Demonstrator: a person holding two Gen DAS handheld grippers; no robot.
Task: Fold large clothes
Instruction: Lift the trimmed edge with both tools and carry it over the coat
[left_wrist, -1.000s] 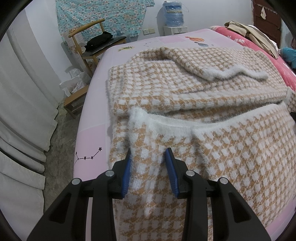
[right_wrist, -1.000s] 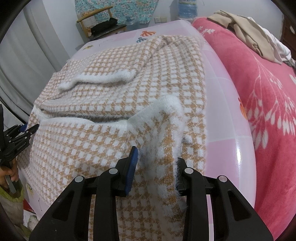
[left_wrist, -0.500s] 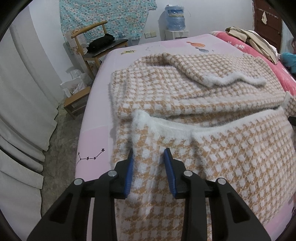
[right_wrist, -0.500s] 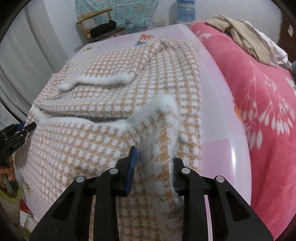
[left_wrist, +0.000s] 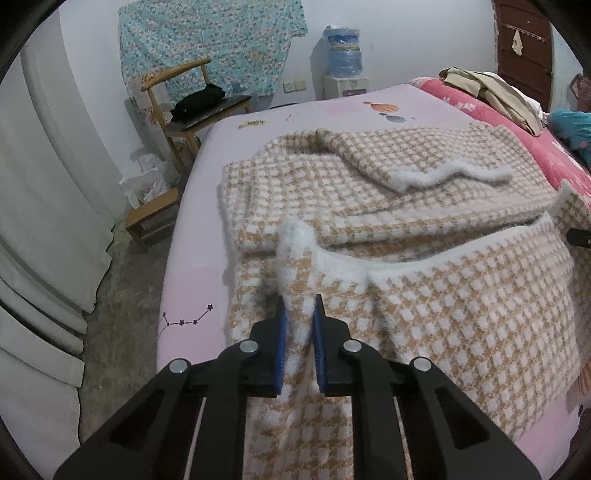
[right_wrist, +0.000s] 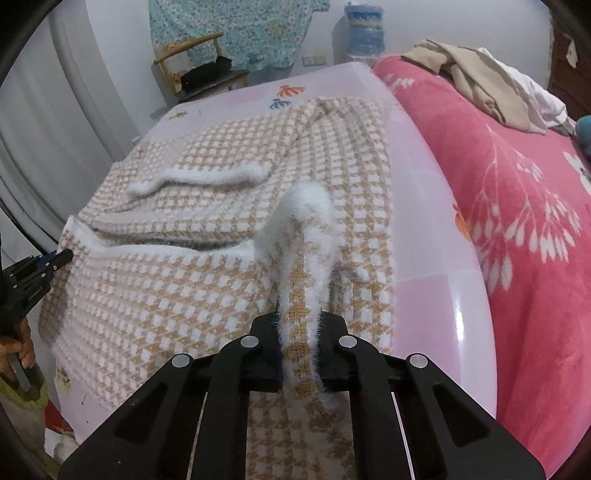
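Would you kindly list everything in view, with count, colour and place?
sweater: one, tan-and-white check, spread on the sheet
sheet: one, pale pink, over the bed
blanket: one, red, beside the sheet
clothes: one pile, beige and white, on the blanket
chair: one, wooden, by the wall
water bottle: one, blue, by the wall
left gripper: black, jaws shut on the sweater
right gripper: black, jaws shut on the sweater

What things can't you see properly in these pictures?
- Left wrist view: the near end of the checked sweater is hidden under the left tool.
- Left wrist view: the right tool is cut off by the picture's edge.
- Right wrist view: the hand holding the left tool is cut off at the edge.
- Black thing on the chair: too small to name.
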